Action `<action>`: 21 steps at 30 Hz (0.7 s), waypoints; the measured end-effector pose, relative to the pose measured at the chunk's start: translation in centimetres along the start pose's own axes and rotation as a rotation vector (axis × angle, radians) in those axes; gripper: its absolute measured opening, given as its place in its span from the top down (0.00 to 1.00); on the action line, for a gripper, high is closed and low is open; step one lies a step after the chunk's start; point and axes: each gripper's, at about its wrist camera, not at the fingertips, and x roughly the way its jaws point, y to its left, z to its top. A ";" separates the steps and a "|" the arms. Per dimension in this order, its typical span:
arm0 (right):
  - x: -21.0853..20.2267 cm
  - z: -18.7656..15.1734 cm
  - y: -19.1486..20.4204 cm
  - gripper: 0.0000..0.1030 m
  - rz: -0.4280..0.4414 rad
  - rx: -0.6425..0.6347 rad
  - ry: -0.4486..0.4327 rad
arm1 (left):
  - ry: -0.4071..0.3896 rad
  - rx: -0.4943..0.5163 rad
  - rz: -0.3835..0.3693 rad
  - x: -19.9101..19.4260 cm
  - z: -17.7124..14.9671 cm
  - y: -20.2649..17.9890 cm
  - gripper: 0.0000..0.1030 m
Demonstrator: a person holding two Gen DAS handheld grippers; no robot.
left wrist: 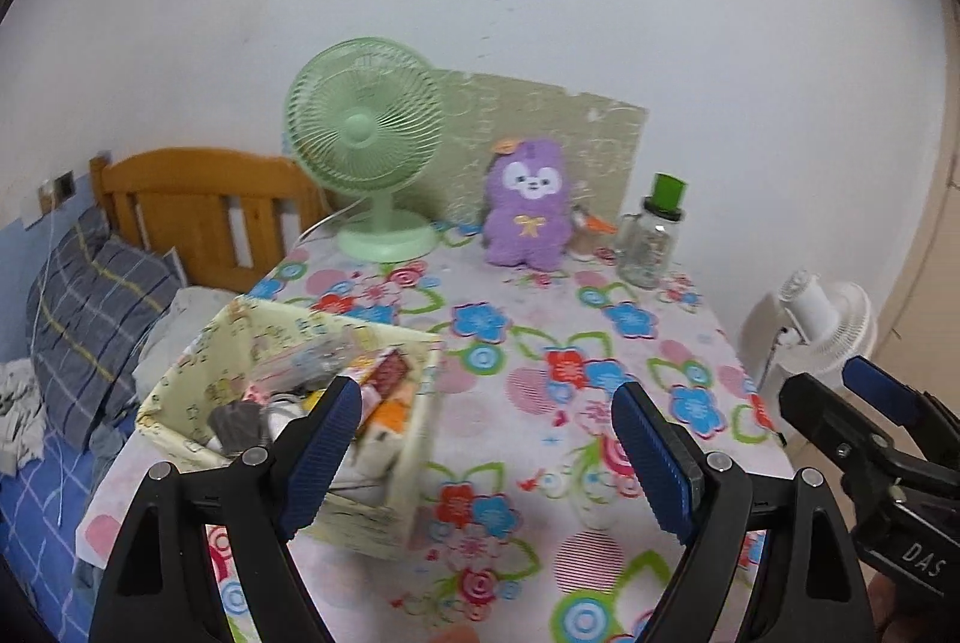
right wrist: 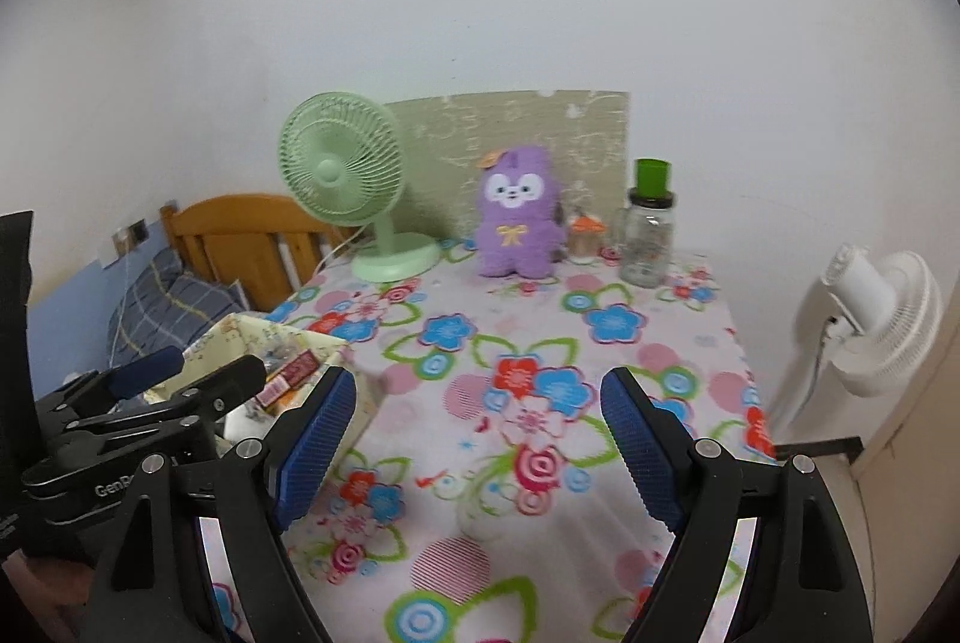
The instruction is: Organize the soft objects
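A purple plush toy point(left wrist: 527, 208) sits upright at the back of the flowered table, against a beige board; it also shows in the right wrist view point(right wrist: 517, 217). A cream fabric basket point(left wrist: 282, 421) holding soft items and packets stands at the table's left edge, also visible in the right wrist view point(right wrist: 288, 361). My left gripper point(left wrist: 487, 454) is open and empty, above the table just right of the basket. My right gripper point(right wrist: 477, 454) is open and empty over the table's front middle, far from the plush.
A green desk fan point(left wrist: 366, 144) stands left of the plush. A glass jar with a green cap point(left wrist: 651, 238) and a small orange-capped item point(right wrist: 585, 238) stand to its right. A bed with a wooden headboard point(left wrist: 204, 205) lies left; a white floor fan point(right wrist: 882, 319) stands right.
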 end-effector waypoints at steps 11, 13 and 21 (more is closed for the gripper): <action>-2.8 -0.6 -1.4 0.13 -0.022 -0.001 -0.023 | -0.026 0.050 -0.033 -1.7 -0.3 -2.5 0.15; -3.1 -0.6 -1.4 0.13 -0.023 -0.005 -0.027 | -0.036 0.056 -0.033 -2.0 -0.3 -2.6 0.15; -3.9 -0.6 -1.3 0.13 -0.004 -0.004 -0.044 | -0.041 0.060 -0.027 -2.3 -0.3 -2.7 0.15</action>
